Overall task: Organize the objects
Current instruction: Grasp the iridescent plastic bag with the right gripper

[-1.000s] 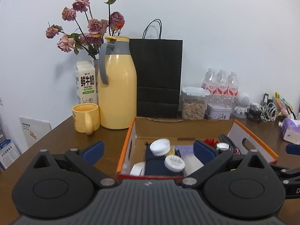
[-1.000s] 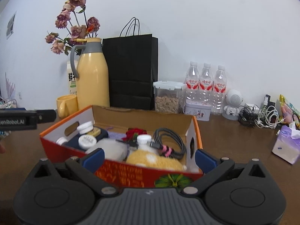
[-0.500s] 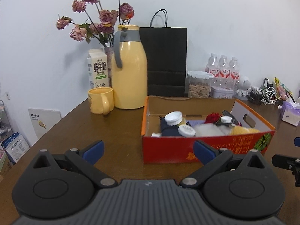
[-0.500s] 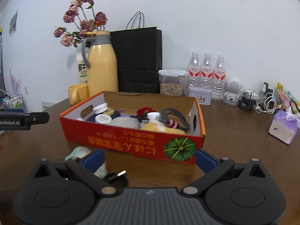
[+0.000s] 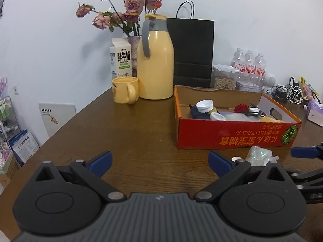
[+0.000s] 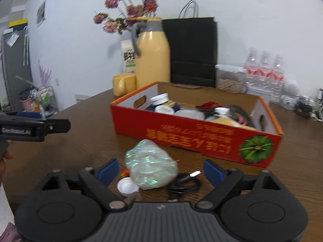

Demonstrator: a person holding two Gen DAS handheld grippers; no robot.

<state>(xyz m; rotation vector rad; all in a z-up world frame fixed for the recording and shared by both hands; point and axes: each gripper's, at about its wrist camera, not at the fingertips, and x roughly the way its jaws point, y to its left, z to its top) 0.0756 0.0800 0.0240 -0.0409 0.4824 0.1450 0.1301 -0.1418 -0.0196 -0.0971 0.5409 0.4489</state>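
Note:
A red cardboard box (image 5: 236, 135) (image 6: 193, 135) holds white-capped jars, a dark pouch, a red flower and a black cable. In front of it on the brown table lie an iridescent crinkly bag (image 6: 150, 166) (image 5: 260, 157), a white cap (image 6: 127, 187) and a black USB cable (image 6: 183, 182). My right gripper (image 6: 160, 170) is low over these. Its jaws are closing with the bag between them, and the pads stand clear of it. To the left of the box, my left gripper (image 5: 159, 162) hangs open over bare table, holding nothing.
Behind the box stand a yellow thermos (image 5: 155, 64), a yellow mug (image 5: 125, 89), a milk carton (image 5: 120, 58), dried roses, a black paper bag (image 5: 191, 50), a snack jar and water bottles (image 5: 249, 64). A tissue pack (image 5: 315, 114) and tangled cables lie far right.
Both grippers have drawn back from the box and sunk toward the table. The bag, cap and cable have come into the right wrist view, and the right jaws have narrowed around the bag.

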